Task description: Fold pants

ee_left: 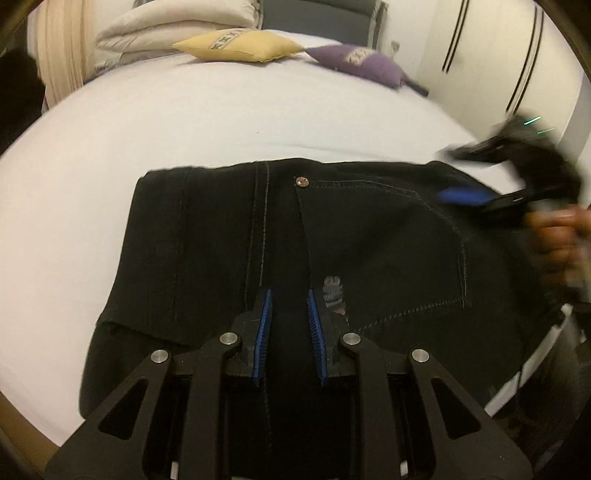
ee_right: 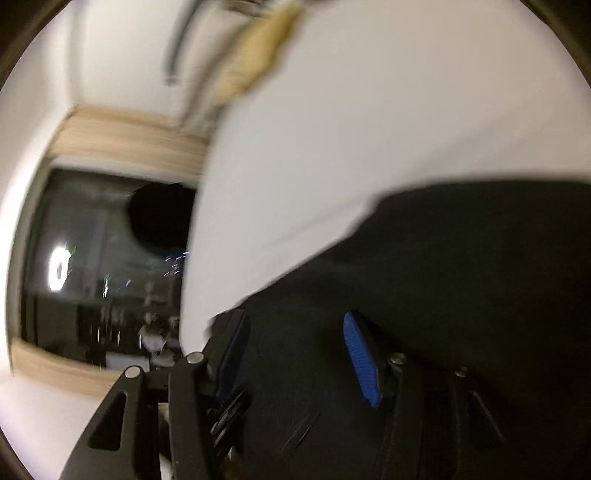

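Black jeans (ee_left: 369,240) lie folded flat on a white bed (ee_left: 221,122), with a copper rivet (ee_left: 302,181) near their far edge and a small grey label by my right pad. My left gripper (ee_left: 289,293) hangs over the middle of them. Its blue pads stand a narrow gap apart with dark cloth showing in it, and whether they pinch it is unclear. My right gripper (ee_left: 461,173) is blurred at the jeans' far right corner, held by a hand (ee_left: 554,236). In its own view the right gripper (ee_right: 295,317) is open, pads wide apart above the black jeans (ee_right: 461,258).
A yellow pillow (ee_left: 240,44), a purple pillow (ee_left: 362,61) and a folded cream duvet (ee_left: 177,22) lie at the head of the bed. A white wardrobe (ee_left: 480,37) stands on the right. Bare sheet (ee_right: 369,110) stretches beyond the jeans; a dark window (ee_right: 92,258) is off the bed's side.
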`<state>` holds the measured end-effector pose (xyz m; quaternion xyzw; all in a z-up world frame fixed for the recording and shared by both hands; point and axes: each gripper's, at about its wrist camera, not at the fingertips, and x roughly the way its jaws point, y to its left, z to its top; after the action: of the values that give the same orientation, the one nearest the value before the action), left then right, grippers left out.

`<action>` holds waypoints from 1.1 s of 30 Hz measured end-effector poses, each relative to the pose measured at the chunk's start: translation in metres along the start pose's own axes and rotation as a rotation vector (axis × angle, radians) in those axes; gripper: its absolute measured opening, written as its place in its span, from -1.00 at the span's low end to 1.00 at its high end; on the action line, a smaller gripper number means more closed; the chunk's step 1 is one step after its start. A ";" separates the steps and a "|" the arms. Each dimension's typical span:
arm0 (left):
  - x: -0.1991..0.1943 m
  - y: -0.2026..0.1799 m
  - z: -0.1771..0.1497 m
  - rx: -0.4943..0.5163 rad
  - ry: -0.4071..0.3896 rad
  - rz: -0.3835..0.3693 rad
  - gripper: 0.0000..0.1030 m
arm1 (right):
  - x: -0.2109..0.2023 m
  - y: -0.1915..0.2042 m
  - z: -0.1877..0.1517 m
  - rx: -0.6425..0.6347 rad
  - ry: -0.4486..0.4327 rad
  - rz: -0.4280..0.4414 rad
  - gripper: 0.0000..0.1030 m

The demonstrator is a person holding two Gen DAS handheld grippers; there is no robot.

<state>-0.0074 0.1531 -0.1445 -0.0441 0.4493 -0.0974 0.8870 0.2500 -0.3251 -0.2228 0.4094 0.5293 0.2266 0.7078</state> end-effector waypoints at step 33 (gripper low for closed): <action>-0.036 -0.065 0.002 0.046 -0.051 0.025 -0.62 | -0.419 -0.196 -0.189 0.418 -0.699 -0.028 -0.12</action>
<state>-0.0351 0.0974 -0.1037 -0.0205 0.4249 -0.0955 0.9000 -0.0896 -0.6867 -0.1667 0.5895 0.2968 -0.0482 0.7497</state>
